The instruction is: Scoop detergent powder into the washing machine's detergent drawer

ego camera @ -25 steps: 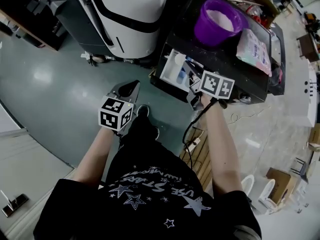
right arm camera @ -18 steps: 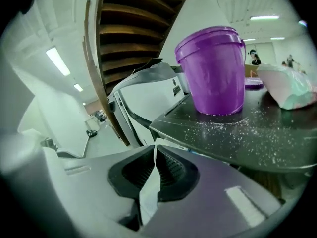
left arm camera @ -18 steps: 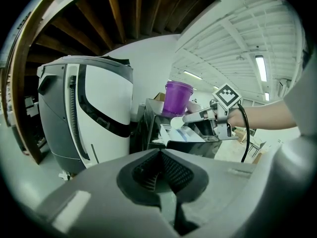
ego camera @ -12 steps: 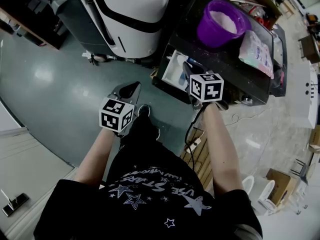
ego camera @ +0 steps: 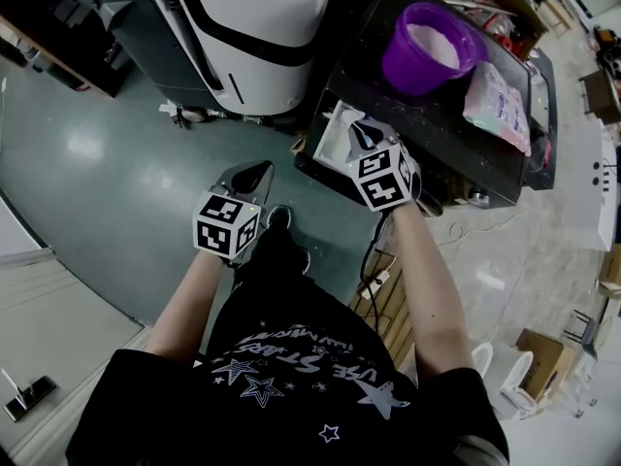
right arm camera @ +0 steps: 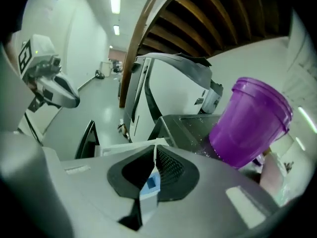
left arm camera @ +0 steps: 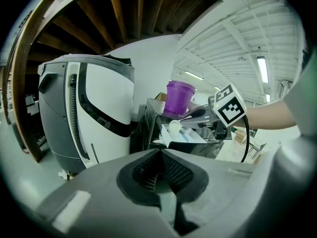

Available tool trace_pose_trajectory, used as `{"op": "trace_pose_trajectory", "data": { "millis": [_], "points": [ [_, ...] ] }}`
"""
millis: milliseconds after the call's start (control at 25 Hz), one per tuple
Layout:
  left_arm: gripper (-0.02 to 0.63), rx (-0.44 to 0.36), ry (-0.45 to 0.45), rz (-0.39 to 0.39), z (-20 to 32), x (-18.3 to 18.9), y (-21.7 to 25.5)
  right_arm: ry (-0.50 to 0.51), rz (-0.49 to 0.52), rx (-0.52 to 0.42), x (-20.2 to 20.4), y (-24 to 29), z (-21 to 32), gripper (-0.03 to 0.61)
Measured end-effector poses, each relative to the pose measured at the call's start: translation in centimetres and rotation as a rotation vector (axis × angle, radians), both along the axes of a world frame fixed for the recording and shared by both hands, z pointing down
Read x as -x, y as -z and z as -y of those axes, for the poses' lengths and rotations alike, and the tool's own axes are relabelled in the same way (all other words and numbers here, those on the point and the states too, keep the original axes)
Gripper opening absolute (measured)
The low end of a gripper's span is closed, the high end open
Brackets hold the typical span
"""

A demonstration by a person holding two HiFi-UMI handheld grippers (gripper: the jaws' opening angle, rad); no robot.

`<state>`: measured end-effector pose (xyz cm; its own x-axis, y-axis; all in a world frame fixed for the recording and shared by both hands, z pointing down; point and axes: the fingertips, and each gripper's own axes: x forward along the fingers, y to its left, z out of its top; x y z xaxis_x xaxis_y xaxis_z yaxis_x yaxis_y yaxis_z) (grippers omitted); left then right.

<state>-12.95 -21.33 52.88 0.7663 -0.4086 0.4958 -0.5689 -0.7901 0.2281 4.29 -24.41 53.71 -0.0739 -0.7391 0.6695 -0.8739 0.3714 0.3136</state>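
The white detergent drawer (ego camera: 328, 142) stands pulled out of the dark washing machine (ego camera: 456, 129). My right gripper (ego camera: 361, 136) is shut on the thin handle of a white scoop (right arm camera: 150, 185). In the left gripper view the scoop (left arm camera: 176, 127) holds white powder and hovers just over the drawer (left arm camera: 187, 136). A purple tub (ego camera: 431, 45) of powder sits on the machine's top, behind the drawer. My left gripper (ego camera: 248, 174) hangs shut and empty over the floor, well left of the drawer.
A large white and grey appliance (ego camera: 250, 19) stands left of the washing machine. A detergent bag (ego camera: 495, 91) lies right of the tub. A black cable (ego camera: 372, 252) and a wooden pallet (ego camera: 386, 304) are below the machine's front. The green floor (ego camera: 107, 163) spreads to the left.
My right gripper has moved left and turned, bringing the scoop from the machine's front edge to over the open drawer. The left gripper has stayed put.
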Motion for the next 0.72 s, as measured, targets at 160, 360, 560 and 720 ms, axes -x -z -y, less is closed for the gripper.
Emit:
{"op": "trace_pose_trajectory", "data": {
  "millis": [160, 360, 560, 720],
  "points": [
    [0.000, 0.000, 0.002, 0.000, 0.3, -0.1, 0.0, 0.108, -0.182, -0.008, 0.6, -0.2, -0.2, 0.037],
    [0.000, -0.004, -0.002, -0.005, 0.3, -0.4, 0.3, 0.192, -0.354, -0.028, 0.8, 0.0, -0.6, 0.037],
    [0.000, -0.023, -0.004, -0.008, 0.0, -0.6, 1.0, 0.225, -0.423, -0.053, 1.0, 0.8, -1.1, 0.037],
    [0.000, -0.039, 0.005, -0.011, -0.7, 0.1, 1.7, 0.213, -0.415, -0.080, 1.4, 1.9, -1.3, 0.037]
  ]
}}
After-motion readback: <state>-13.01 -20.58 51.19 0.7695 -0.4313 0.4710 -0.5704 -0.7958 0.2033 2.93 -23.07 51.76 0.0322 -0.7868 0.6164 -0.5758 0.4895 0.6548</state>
